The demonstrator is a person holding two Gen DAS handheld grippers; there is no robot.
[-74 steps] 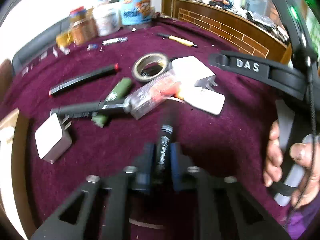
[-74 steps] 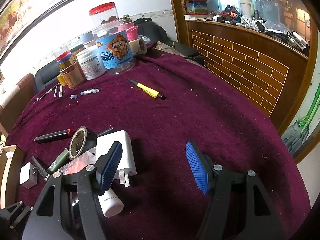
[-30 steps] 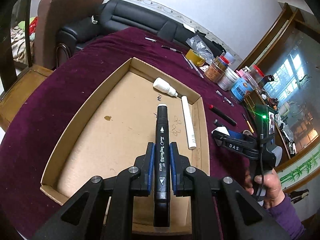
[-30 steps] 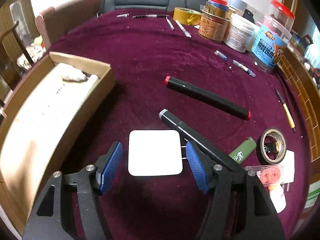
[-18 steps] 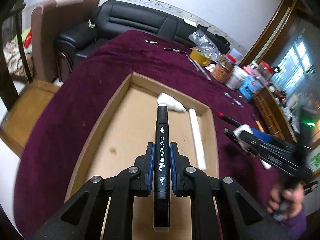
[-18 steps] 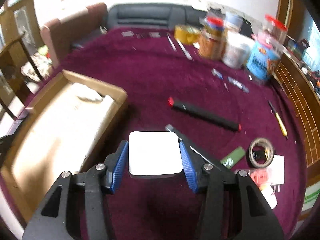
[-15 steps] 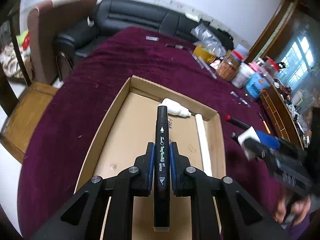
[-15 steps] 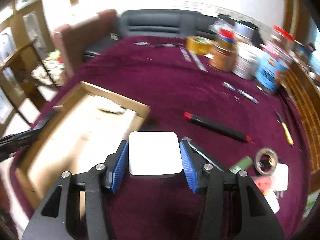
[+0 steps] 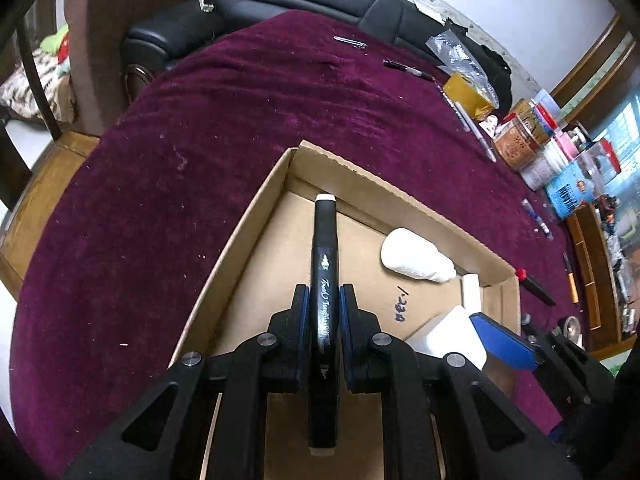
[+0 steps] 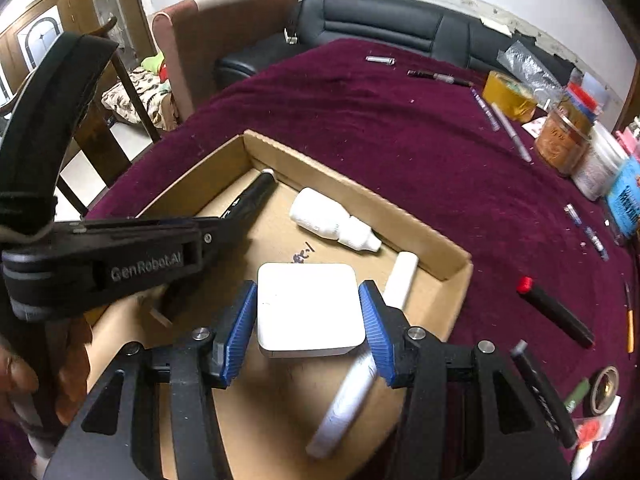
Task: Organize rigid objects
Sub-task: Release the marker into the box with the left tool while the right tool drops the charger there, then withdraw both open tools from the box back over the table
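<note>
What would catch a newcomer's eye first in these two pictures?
Two loaded tools over one cardboard box: the left hand-held gripper clamps a black marker that points into the box's far corner, and the right hand-held gripper holds a white square charger above the box floor. Inside lie a white bottle and a white tube, on a dark red tablecloth.

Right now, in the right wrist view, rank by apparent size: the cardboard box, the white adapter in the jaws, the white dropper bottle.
1. cardboard box, clearly largest.
2. white adapter, though it sits nearest the camera, so this is unsure.
3. white dropper bottle.
</note>
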